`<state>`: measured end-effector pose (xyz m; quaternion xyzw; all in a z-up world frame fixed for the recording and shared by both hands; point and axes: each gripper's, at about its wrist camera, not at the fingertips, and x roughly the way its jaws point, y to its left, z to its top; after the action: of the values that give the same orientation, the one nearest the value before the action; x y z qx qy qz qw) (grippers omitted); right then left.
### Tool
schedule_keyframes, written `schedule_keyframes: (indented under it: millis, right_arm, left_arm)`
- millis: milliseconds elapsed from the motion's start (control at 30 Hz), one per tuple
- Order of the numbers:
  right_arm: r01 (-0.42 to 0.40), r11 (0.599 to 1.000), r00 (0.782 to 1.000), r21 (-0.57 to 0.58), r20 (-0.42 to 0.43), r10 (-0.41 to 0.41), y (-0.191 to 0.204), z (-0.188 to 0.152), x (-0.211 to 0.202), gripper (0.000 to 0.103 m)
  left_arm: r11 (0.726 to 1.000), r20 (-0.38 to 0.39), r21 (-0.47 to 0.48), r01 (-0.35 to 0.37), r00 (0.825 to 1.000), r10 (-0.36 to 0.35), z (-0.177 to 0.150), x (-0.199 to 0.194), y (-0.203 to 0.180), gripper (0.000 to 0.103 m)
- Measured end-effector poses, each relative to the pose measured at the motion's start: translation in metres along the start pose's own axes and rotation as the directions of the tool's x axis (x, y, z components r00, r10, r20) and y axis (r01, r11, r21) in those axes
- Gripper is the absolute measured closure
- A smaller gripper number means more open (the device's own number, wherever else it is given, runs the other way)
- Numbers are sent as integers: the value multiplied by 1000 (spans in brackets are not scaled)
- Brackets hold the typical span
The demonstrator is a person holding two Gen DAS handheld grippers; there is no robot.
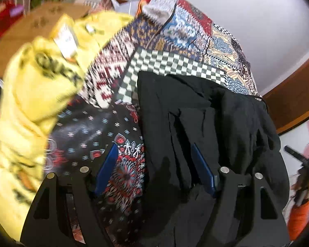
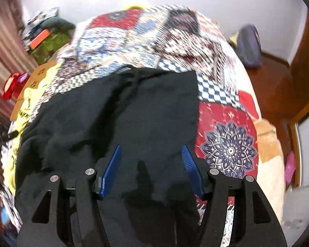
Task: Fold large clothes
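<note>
A black garment (image 1: 206,123) lies crumpled on a patchwork bedspread (image 1: 175,41). In the left wrist view my left gripper (image 1: 153,147) stands open above the garment's left edge, one blue pad over the bedspread, the other over the black cloth. Nothing is pinched between its pads. In the right wrist view the same black garment (image 2: 123,113) fills the middle, and my right gripper (image 2: 151,147) hangs open over its near right part, with the cloth lying slack below the blue fingers (image 2: 113,164). A yellow printed garment (image 1: 37,94) lies to the left.
A cardboard box (image 1: 31,33) and a red object (image 2: 12,86) stand past the bed's left side. The bedspread (image 2: 226,135) is bare to the right of the black garment. A wooden floor (image 2: 278,86) and a bluish bag (image 2: 249,45) lie beyond the bed. The other gripper (image 1: 307,164) shows at the right edge.
</note>
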<state>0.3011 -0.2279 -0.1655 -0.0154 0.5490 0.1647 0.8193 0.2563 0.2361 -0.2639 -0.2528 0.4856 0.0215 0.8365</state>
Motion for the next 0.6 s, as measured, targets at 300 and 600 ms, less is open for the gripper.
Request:
schedule_keyframes:
  millis: [300, 600]
  right_arm:
    - [-53, 990, 990, 135, -121, 69, -46, 10, 51, 46]
    - [-196, 950, 969, 241, -101, 226, -57, 24, 83, 43]
  left_arm:
    - [999, -31, -44, -6, 1000, 4, 39, 55, 10, 32]
    - [977, -70, -164, 140, 986, -153, 56, 90, 25, 72]
